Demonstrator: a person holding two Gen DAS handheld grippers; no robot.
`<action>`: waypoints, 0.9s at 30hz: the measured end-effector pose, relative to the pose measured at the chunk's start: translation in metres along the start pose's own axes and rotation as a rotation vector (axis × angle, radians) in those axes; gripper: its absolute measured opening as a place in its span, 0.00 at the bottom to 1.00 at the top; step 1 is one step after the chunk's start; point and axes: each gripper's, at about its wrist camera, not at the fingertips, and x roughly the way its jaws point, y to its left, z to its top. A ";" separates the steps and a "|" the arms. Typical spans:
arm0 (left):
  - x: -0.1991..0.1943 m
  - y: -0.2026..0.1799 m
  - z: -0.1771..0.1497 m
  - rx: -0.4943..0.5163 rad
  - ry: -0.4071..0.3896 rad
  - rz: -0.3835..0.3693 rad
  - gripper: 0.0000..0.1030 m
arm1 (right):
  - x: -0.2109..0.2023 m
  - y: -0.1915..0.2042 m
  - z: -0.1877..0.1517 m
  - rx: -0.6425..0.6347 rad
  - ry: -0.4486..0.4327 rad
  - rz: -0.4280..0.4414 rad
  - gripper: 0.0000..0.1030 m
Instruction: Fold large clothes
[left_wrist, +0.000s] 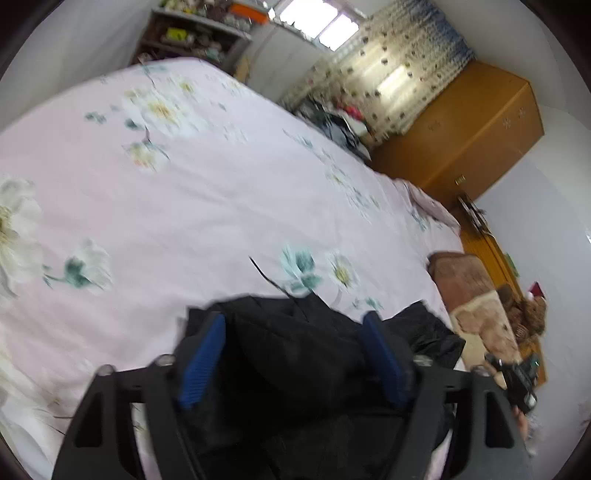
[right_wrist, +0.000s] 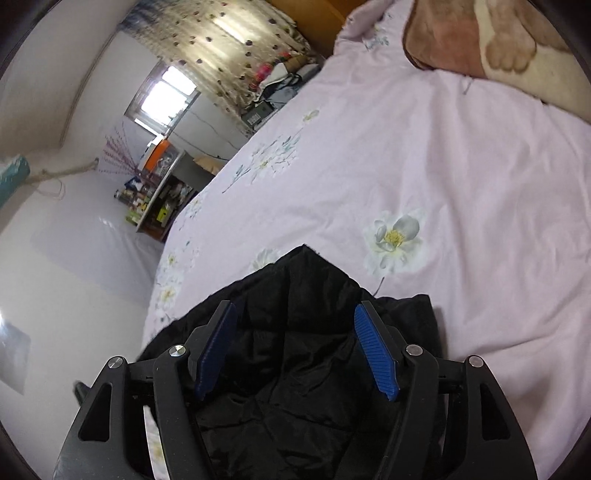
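A black quilted garment (left_wrist: 291, 365) lies bunched on the pink flowered bed sheet (left_wrist: 184, 192), near the bed's front edge. My left gripper (left_wrist: 293, 317) hovers over it, open, its blue pads (left_wrist: 203, 358) standing apart on either side of the cloth with nothing pinched. In the right wrist view the same black garment (right_wrist: 295, 369) shows its padded lining, one corner pointing away across the sheet (right_wrist: 461, 184). My right gripper (right_wrist: 295, 306) is open too, and its blue pads (right_wrist: 376, 354) stand wide of the fabric below.
A brown and cream blanket (left_wrist: 476, 306) lies at the bed's end, also seen as a blanket (right_wrist: 480, 40) at top right. Beyond stand a wooden wardrobe (left_wrist: 472, 125), a spotted curtain (left_wrist: 391, 74) and a cluttered shelf (left_wrist: 192, 37). A hand with a black device (left_wrist: 517, 384) is at the right edge.
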 end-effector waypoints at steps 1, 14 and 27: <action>-0.003 0.002 0.002 0.003 -0.022 0.013 0.81 | 0.002 0.002 -0.004 -0.030 0.000 -0.019 0.65; 0.049 -0.045 -0.047 0.284 0.126 0.049 0.81 | 0.051 0.062 -0.097 -0.587 0.039 -0.256 0.65; 0.142 -0.039 -0.024 0.431 0.091 0.294 0.90 | 0.136 0.025 -0.053 -0.520 0.099 -0.411 0.65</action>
